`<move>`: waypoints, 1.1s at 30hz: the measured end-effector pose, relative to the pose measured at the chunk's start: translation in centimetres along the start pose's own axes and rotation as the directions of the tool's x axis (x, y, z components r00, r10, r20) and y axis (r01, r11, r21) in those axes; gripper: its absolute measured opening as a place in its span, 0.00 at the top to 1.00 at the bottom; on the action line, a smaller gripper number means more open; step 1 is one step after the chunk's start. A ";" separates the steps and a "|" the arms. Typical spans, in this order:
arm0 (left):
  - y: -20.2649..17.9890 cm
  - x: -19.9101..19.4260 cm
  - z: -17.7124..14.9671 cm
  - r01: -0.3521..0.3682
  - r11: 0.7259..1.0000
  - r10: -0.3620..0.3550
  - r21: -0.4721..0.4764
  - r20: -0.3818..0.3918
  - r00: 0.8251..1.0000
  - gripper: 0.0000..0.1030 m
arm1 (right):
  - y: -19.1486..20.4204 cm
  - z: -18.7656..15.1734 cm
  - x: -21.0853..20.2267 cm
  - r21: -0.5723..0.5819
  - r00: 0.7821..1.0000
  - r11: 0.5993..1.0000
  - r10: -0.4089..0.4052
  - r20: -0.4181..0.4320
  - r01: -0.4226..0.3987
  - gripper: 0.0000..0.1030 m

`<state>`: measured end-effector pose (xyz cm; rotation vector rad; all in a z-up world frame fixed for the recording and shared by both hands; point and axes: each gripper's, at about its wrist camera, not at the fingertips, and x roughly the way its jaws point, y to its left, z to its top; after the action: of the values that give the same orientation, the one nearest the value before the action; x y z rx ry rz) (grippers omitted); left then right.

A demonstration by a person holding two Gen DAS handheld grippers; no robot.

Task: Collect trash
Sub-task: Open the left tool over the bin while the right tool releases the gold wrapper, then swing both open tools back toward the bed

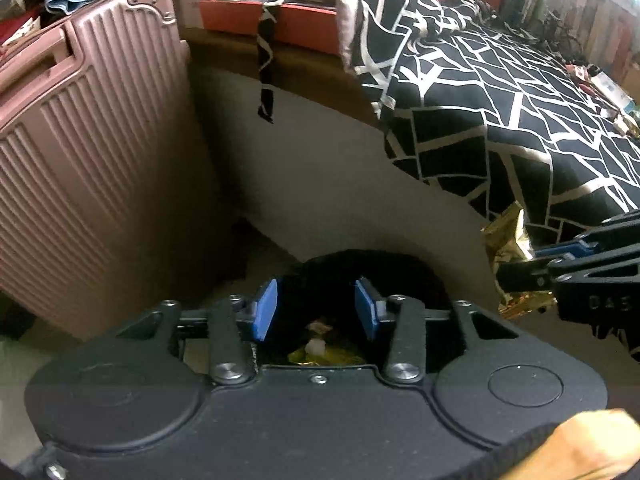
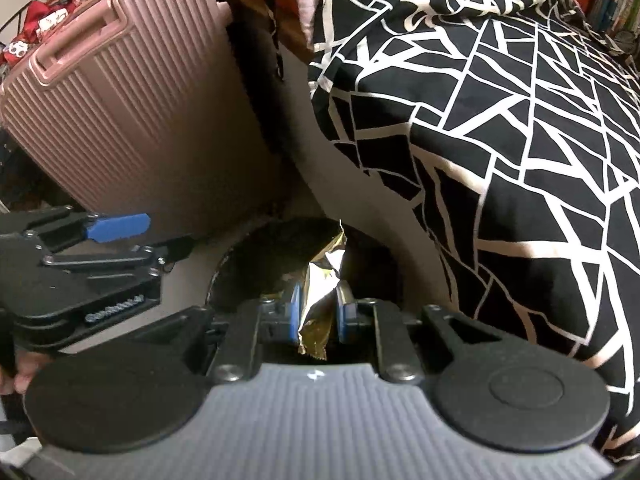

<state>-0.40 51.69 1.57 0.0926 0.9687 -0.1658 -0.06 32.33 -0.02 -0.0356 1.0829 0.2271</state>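
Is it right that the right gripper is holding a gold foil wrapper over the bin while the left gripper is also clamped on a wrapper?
Not quite. The left gripper is open with nothing between its fingers, as the left wrist view shows. The right gripper does hold the gold foil wrapper over the bin.

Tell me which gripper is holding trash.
The right gripper: a gold foil wrapper is pinched between its blue pads above the black bin. The left gripper has open jaws with nothing between them.
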 end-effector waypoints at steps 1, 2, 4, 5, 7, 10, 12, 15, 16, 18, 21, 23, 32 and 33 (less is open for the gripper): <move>0.1 -0.2 0.0 -0.004 1.000 0.004 0.001 0.002 1.000 0.60 | 0.1 0.0 0.2 -0.001 1.000 1.000 0.002 -0.002 -0.002 0.79; 0.1 -0.4 0.0 -0.008 1.000 0.008 0.003 0.005 1.000 0.60 | 0.2 0.1 0.4 -0.003 1.000 1.000 0.005 -0.004 -0.005 0.79; 0.3 -0.8 0.0 -0.013 1.000 0.013 0.004 0.014 1.000 0.60 | 0.4 0.3 0.8 -0.009 1.000 1.000 0.005 -0.005 -0.005 0.75; 0.4 -1.0 0.0 -0.014 1.000 0.014 0.001 0.016 1.000 0.60 | 0.5 0.3 0.9 -0.013 1.000 1.000 0.001 -0.002 -0.001 0.62; 0.6 -1.2 0.2 -0.017 1.000 0.017 -0.014 0.017 1.000 0.60 | 0.7 0.5 1.3 -0.024 1.000 1.000 -0.017 0.008 0.017 0.38; 0.9 -1.7 0.3 -0.031 0.999 0.032 -0.020 0.031 0.999 0.48 | 0.9 0.5 1.7 -0.052 0.999 0.998 -0.036 0.001 0.036 0.15; 0.8 -1.8 0.5 -0.030 1.000 0.030 0.005 0.036 0.999 0.46 | 0.9 0.3 1.8 -0.058 0.999 0.997 -0.043 -0.013 0.042 0.15; 0.8 -2.1 1.0 -0.032 0.999 0.031 0.033 0.043 0.999 0.43 | 0.6 -0.1 1.7 -0.039 0.999 0.998 -0.043 -0.019 0.043 0.13; 0.7 -2.3 1.2 -0.033 0.999 0.031 0.035 0.051 0.998 0.41 | 0.4 -0.2 1.6 -0.031 0.999 0.998 -0.046 -0.018 0.045 0.13; 0.7 -2.7 1.5 -0.026 0.999 0.024 0.034 0.061 0.998 0.37 | 0.1 -0.4 1.2 -0.020 0.998 0.998 -0.055 -0.013 0.055 0.08; 0.5 -3.3 2.2 -0.007 0.998 0.004 0.054 0.068 0.998 0.35 | -0.4 -0.3 0.3 -0.017 0.997 0.997 -0.073 0.006 0.073 0.00; 0.0 -4.0 2.7 0.004 0.996 -0.010 0.084 0.081 0.997 0.32 | -0.8 -0.3 -0.8 0.000 0.996 0.997 -0.081 0.033 0.081 0.00; -3.4 -8.9 6.3 0.073 0.973 -0.102 0.218 0.126 0.987 0.15 | -3.4 0.4 -7.1 0.077 0.981 0.991 -0.123 0.148 0.112 0.00; -4.0 -9.5 6.8 0.073 0.969 -0.105 0.235 0.130 0.986 0.15 | -3.8 0.6 -8.1 0.085 0.980 0.991 -0.118 0.160 0.105 0.00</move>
<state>-0.84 47.69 13.25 0.2470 0.8092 -0.3632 -2.41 27.37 7.01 -0.0090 0.9213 0.0855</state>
